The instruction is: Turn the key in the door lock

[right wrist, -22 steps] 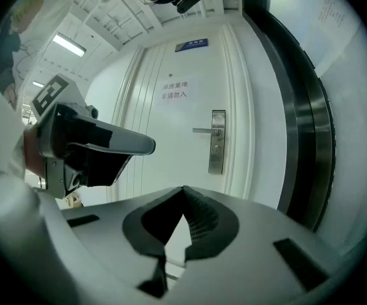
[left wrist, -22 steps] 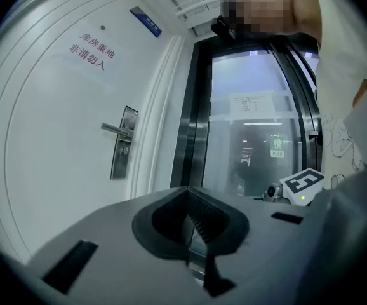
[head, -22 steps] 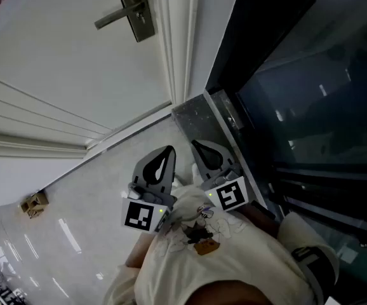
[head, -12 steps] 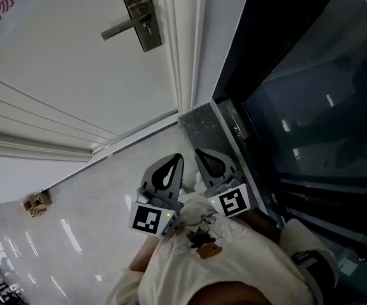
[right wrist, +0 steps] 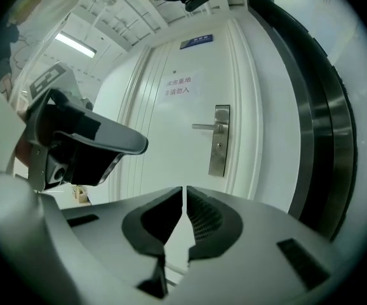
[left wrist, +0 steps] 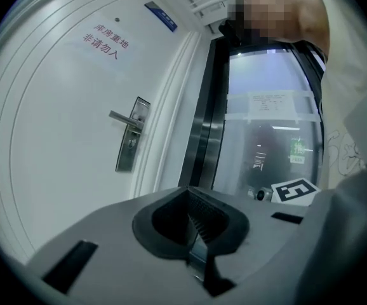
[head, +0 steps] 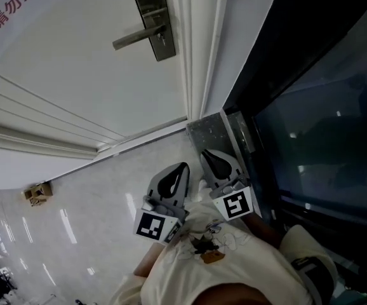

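Left claw (left wrist: 188, 199): pads closed together with nothing between them. It is held level and aimed at the door, well short of the lock plate (left wrist: 127, 142).
Right claw (right wrist: 183, 192): jaws together but for a hairline slit, with nothing gripped. It is tilted slightly downward, just beside the left claw and equally far from the lock plate.
Both claws: in the head view they sit low against the person's shirt (head: 215, 259), over the floor (head: 94, 196) and well below the lock plate.
Lock plate: a metal plate on the white door (head: 56, 75), close to the door frame (head: 199, 49).
Handle (head: 134, 38): a lever, level, projecting from the lock plate away from the frame.
Key: not made out in any view. A small dark spot on the lock plate below the handle may be the keyhole, but it is too small to confirm.
Other items: a red notice (head: 9, 11) on the door, well away from the lock plate on the handle side. Dark glass panels (head: 317, 107) lie beyond the frame on the opposite side.
Done: nothing on the lock, in my judgement. No claw touches the key, handle or plate.
Left to do: close the gap to the lock plate, open one claw, grip the key and turn it.
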`<state>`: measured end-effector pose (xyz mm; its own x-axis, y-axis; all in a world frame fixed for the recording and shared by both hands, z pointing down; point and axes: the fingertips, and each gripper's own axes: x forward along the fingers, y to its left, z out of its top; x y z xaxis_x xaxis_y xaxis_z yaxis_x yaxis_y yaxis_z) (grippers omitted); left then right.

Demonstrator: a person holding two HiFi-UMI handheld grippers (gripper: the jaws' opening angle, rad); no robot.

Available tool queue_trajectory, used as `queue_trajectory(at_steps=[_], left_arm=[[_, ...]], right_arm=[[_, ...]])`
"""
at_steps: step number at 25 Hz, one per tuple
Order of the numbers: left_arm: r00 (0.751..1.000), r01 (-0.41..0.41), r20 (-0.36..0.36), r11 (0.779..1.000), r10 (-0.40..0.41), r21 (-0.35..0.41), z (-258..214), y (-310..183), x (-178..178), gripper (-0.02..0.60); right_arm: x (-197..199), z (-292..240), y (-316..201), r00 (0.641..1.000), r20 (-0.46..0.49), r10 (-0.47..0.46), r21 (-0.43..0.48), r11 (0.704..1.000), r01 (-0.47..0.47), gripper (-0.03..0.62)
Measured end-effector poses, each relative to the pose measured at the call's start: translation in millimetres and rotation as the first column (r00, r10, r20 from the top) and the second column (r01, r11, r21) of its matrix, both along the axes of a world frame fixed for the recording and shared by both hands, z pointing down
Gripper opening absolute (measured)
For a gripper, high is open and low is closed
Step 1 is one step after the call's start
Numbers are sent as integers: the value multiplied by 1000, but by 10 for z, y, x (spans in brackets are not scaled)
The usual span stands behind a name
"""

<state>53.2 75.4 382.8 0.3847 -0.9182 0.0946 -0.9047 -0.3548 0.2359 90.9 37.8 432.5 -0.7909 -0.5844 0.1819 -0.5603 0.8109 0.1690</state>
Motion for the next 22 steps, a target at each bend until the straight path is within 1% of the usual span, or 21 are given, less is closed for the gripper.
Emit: queue_trajectory(at_steps=[3,6,7,10,12,14,15,17,20,21,22], left_arm=[[1000,7,-1,1000,-7,-16,41,-188,-181,3],[1000,1,-11,1000,-1,-5,27,-460,-464,3],[1000,-8,-11,1000,8,3,5,-551,-558,3],[999,-45,9,998,45,36,-89,-778,-810,3],[998,-68,16,997,68,48,-114,-923,-988,3],[996,-89,11,995,88,51,-132,-1057,-1125,3],[995,-97,13,994,97,51,-141,-1117,-1173,3],[995,-104,8,993,104,50,-172,-1207,-1246,3],[996,-92,0,995,93,47,-195,-1339,-1369,3],[996,-86,-10,995,86,41,-197,-1379,-1401,3],[997,-79,-19,996,80,39,-201,-1408,-1422,3]], right_arm=[[-145,-83,-214,1000,-19,3,53,999,-2,25],[-426,-146,-509,998,-48,29,130,991,-23,91],[-532,-189,-617,997,-58,41,162,986,-31,95],[-810,-326,-921,991,-101,87,270,961,-57,117],[-995,-394,-1126,979,-160,124,350,935,-62,134],[-1154,-478,-1332,962,-213,170,439,896,-61,161],[-1217,-530,-1437,952,-234,196,488,871,-60,161],[-1310,-634,-1637,927,-279,252,583,812,-45,172],[-1417,-797,-1917,882,-331,336,710,704,-2,172],[-1446,-839,-1993,869,-345,355,737,676,16,172],[-1471,-870,-2058,859,-359,365,755,655,37,172]])
